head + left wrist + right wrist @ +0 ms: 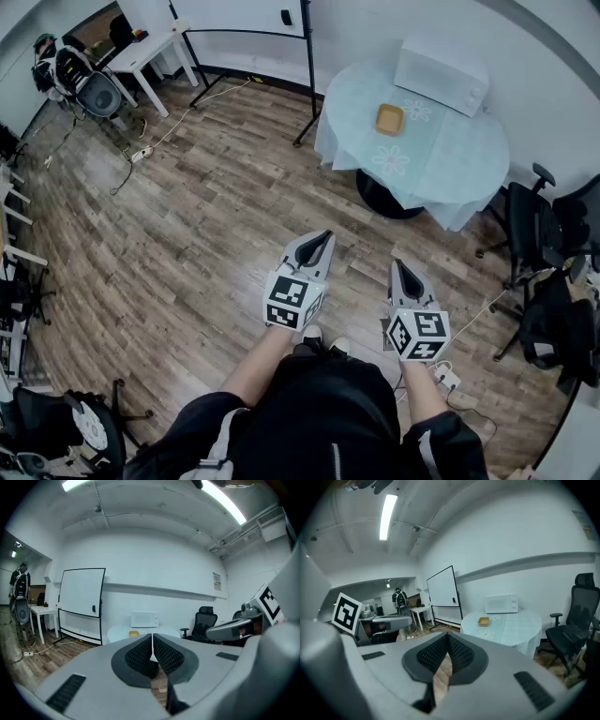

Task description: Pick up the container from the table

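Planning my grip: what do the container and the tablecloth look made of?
Container: tan and matte, probably wood or plastic; too small to be sure.
Tablecloth: pale fabric with a flower print; it hangs in soft folds over the edge.

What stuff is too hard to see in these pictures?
- Inside the small yellow square container: too small and far away in every view.
- The rightmost black office chair: cut off by the head view's right edge.
- The round table with pale cloth: in the left gripper view, mostly hidden behind the left hand-held gripper.
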{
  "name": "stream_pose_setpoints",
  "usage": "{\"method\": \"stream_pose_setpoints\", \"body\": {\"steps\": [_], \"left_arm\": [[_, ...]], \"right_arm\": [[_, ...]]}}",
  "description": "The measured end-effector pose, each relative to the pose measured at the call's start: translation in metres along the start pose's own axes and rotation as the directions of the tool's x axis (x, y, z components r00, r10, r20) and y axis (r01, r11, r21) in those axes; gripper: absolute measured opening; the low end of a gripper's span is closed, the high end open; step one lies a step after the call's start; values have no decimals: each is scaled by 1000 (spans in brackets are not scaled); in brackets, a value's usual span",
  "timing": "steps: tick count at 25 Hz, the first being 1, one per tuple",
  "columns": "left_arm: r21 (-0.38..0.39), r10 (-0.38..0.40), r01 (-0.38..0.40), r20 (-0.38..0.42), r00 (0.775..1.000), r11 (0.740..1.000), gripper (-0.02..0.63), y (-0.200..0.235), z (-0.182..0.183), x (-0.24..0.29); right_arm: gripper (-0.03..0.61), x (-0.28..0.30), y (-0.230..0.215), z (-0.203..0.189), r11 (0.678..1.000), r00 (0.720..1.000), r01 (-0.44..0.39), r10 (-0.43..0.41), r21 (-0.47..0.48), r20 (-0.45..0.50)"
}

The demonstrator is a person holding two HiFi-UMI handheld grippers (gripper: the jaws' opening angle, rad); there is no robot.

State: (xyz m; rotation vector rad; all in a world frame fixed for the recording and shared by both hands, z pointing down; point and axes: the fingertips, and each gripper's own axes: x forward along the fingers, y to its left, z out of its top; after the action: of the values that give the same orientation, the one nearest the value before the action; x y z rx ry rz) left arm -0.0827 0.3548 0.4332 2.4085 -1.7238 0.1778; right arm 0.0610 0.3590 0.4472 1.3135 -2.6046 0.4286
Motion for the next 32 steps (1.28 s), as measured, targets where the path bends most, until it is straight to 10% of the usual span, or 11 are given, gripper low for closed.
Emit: {"method": "stream_pose_setpoints", "body": {"steps": [20, 32], "left_arm": [[-40, -76, 74, -63, 995, 996, 20, 36, -26, 8], [-22, -103, 101, -111, 988, 995, 20, 48, -18, 127]], "right_arm": [[26, 29, 22, -16, 997, 998, 57, -54, 60, -41], [26, 106, -62, 9, 995, 998, 57, -54, 86, -35]]}}
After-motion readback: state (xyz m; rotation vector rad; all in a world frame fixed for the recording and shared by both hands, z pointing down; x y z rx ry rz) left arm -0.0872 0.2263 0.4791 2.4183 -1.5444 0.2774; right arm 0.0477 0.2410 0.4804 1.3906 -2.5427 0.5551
